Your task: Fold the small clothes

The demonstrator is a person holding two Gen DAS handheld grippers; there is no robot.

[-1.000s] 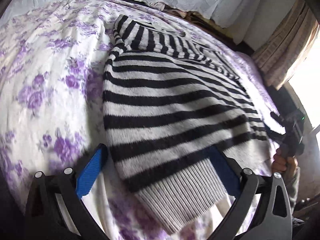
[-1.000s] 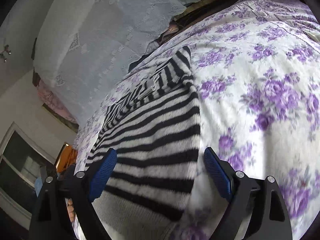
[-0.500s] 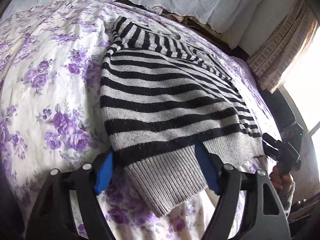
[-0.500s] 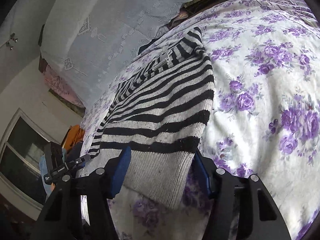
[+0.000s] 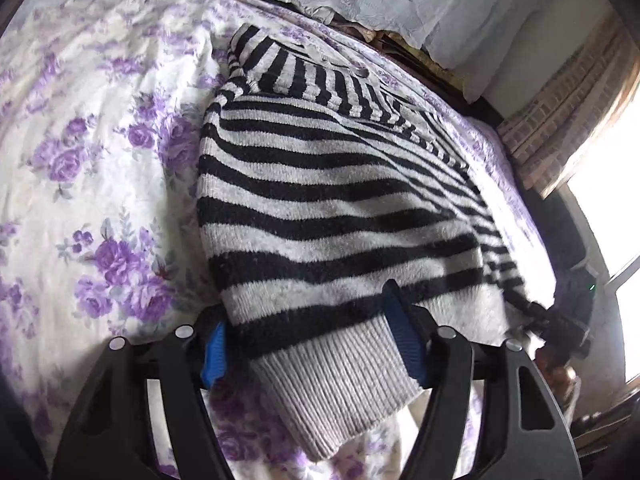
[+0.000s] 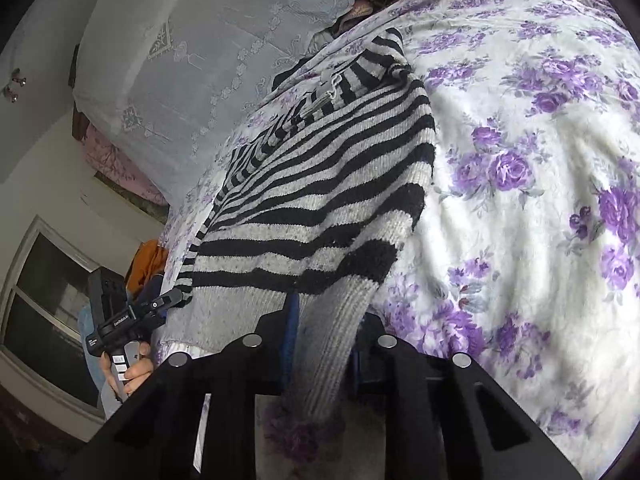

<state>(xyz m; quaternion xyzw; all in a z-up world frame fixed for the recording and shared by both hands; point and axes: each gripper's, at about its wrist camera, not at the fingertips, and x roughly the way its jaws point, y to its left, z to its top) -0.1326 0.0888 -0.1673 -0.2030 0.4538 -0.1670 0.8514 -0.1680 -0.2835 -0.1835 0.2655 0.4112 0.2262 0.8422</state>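
A black-and-white striped knit sweater [image 5: 328, 200] lies on a floral bedspread, its grey ribbed hem toward me. My left gripper [image 5: 312, 344] straddles the hem's left corner, its blue pads still apart around the cloth. In the right wrist view the sweater [image 6: 320, 200] runs away from me, and my right gripper [image 6: 324, 332] is shut on the grey ribbed hem at its right corner. The left gripper also shows in the right wrist view [image 6: 120, 320], held in a hand at the left.
The bedspread [image 5: 100, 160] is white with purple flowers and spreads wide on both sides. A lace-covered headboard or pillow [image 6: 180, 60] stands at the far end. A window [image 6: 48, 300] and curtain [image 5: 568, 112] lie beyond the bed's edge.
Both grippers moved in onto the hem's two corners. The right jaws closed on the ribbed hem and the left jaws narrowed around it.
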